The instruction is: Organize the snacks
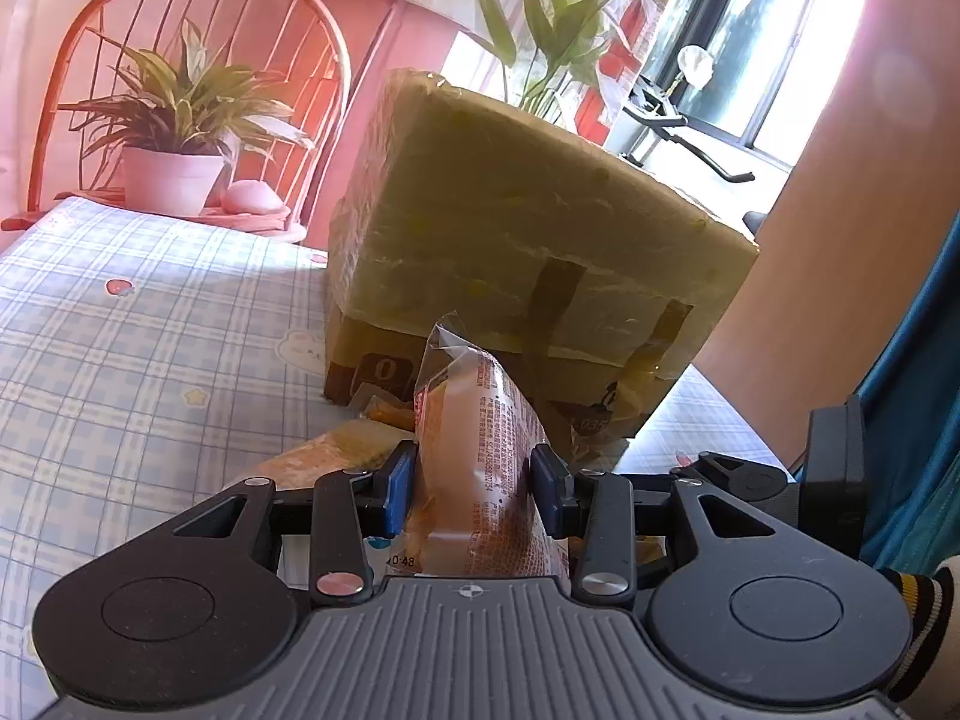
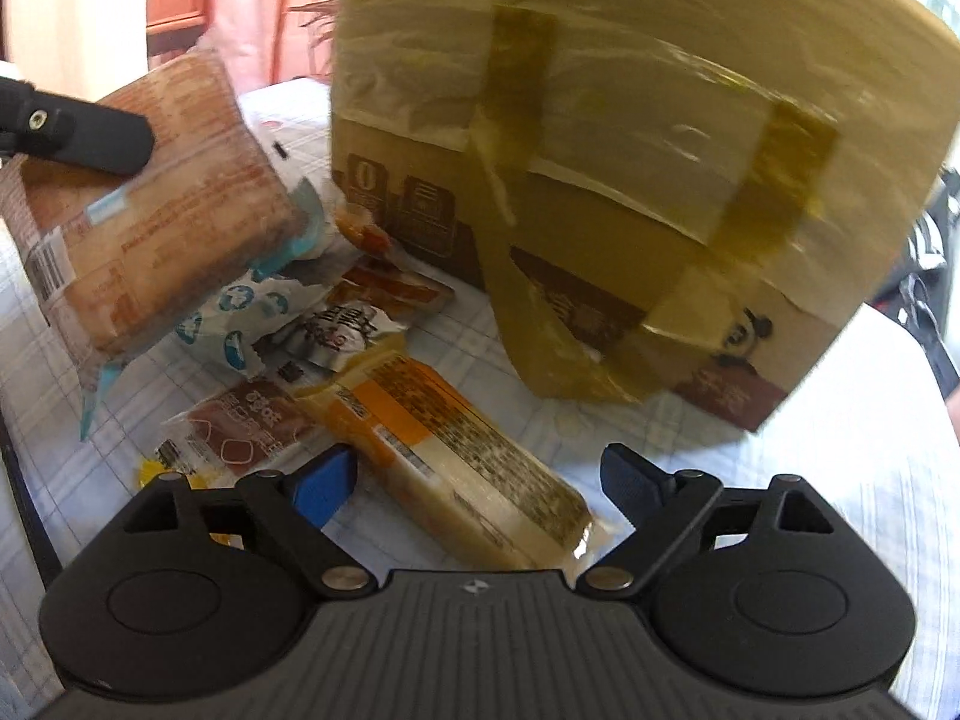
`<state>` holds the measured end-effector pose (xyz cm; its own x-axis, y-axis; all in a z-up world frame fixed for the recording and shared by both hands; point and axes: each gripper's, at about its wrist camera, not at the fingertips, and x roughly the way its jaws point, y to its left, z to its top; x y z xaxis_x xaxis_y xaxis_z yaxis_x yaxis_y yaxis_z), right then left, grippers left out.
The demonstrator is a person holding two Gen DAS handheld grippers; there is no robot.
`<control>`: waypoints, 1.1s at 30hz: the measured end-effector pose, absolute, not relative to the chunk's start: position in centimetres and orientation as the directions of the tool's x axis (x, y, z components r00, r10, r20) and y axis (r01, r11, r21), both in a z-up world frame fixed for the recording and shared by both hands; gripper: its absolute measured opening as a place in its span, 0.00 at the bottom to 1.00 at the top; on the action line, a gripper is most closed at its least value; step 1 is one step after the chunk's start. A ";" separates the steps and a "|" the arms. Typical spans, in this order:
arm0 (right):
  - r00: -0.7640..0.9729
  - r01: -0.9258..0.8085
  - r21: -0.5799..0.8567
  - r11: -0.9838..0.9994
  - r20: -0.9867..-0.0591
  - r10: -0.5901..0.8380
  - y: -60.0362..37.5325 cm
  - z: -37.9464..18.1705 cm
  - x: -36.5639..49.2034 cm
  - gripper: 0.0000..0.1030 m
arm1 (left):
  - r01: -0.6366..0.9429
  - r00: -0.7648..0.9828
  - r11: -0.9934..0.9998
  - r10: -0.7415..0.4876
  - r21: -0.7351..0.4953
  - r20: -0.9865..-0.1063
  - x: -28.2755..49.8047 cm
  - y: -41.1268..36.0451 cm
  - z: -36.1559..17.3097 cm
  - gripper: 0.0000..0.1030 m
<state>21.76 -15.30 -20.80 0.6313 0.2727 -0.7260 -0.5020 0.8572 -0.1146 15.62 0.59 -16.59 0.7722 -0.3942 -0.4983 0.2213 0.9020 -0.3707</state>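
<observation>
Left tongs clamped on a clear-wrapped orange bread packet, lifted above the checked tabletop, right tongs apart, hovering over a long yellow-orange snack bar, tape-wrapped brown cardboard box close ahead, loose snack packets piled left.

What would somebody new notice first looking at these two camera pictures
The big taped cardboard box dominates, standing on the checked tablecloth straight ahead of both grippers. The left gripper is shut on a wrapped bread snack, held up in front of the box. Below the open right gripper lies a long orange-labelled snack pack, with more packets scattered to its left.
</observation>
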 end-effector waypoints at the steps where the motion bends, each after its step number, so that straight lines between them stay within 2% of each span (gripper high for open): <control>1: 0.627 -0.513 -0.116 0.850 -0.727 0.280 -15.2 -20.9 21.9 0.85 | 0.219 0.773 0.903 -0.392 -0.370 -0.499 15.7 0.6 -16.6 0.42; 2: 0.621 -0.524 -0.109 0.845 -0.728 0.291 -15.1 -21.0 21.9 0.79 | 0.216 0.774 0.904 -0.389 -0.369 -0.499 15.7 0.6 -16.6 0.42; 4: 0.621 -0.527 -0.082 0.846 -0.717 0.317 -15.2 -21.1 21.9 0.74 | 0.206 0.776 0.906 -0.381 -0.370 -0.502 15.7 0.7 -16.8 0.42; 12: 0.707 -0.477 -0.084 0.875 -0.628 0.325 -15.7 -22.2 20.0 0.69 | 0.183 0.778 0.907 -0.369 -0.379 -0.509 16.0 0.8 -17.1 0.41; 16: 0.727 -0.437 -0.064 0.897 -0.613 0.310 -16.1 -22.1 19.8 0.63 | 0.180 0.780 0.909 -0.365 -0.377 -0.508 16.0 0.7 -17.1 0.41; 23: 0.735 -0.399 0.072 0.914 -0.572 0.366 -18.6 -21.7 19.8 0.50 | 0.182 0.779 0.910 -0.365 -0.373 -0.510 15.9 0.6 -17.2 0.41; 26: 0.730 -0.401 0.109 0.910 -0.563 0.389 -19.1 -21.7 19.7 0.47 | 0.183 0.774 0.911 -0.365 -0.370 -0.518 16.0 0.5 -17.3 0.41; 33: 0.703 -0.428 0.087 0.899 -0.593 0.392 -18.4 -22.0 20.1 0.47 | 0.195 0.767 0.910 -0.374 -0.366 -0.521 15.9 0.4 -17.3 0.41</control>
<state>20.07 -18.43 -22.02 0.7034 0.3923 -0.5928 -0.4284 0.8994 0.0868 15.95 0.40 -17.26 0.7673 -0.3741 -0.5208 0.1950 0.9098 -0.3663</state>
